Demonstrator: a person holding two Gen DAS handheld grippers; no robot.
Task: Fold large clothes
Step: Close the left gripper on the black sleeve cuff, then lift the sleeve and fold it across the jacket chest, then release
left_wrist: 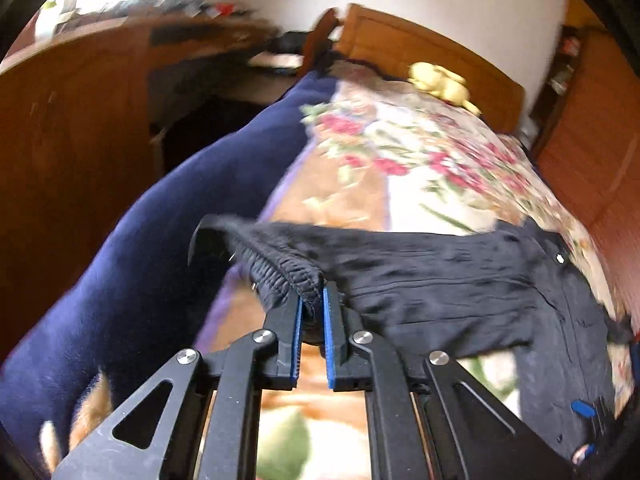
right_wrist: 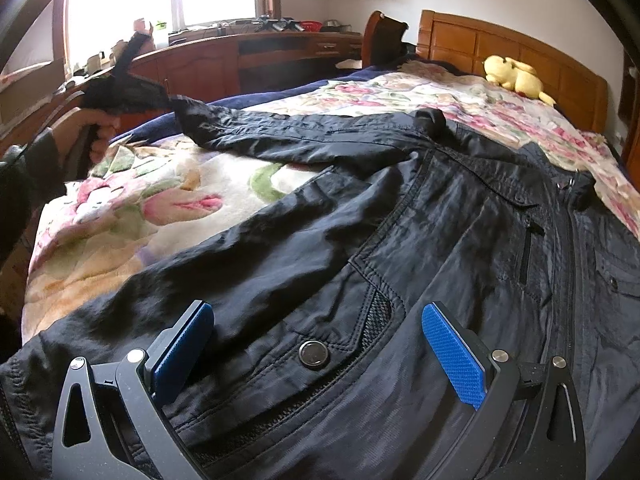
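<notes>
A black jacket (right_wrist: 440, 240) lies spread on the floral bedspread (right_wrist: 180, 192). My left gripper (left_wrist: 311, 300) is shut on the jacket's elastic sleeve cuff (left_wrist: 288, 276) and holds the sleeve (left_wrist: 420, 280) stretched out above the bed. In the right wrist view the left gripper (right_wrist: 120, 88) shows at the far left with the sleeve (right_wrist: 280, 128) pulled toward it. My right gripper (right_wrist: 316, 316) is open, its blue pads (right_wrist: 452, 352) resting on either side of the jacket's front pocket and snap button (right_wrist: 315, 353).
A navy blanket (left_wrist: 160, 240) hangs along the bed's left side. A yellow plush toy (right_wrist: 514, 74) lies by the wooden headboard (right_wrist: 500, 44). A wooden desk (right_wrist: 240, 60) with clutter stands under the window. A wooden cabinet (left_wrist: 592, 160) is right of the bed.
</notes>
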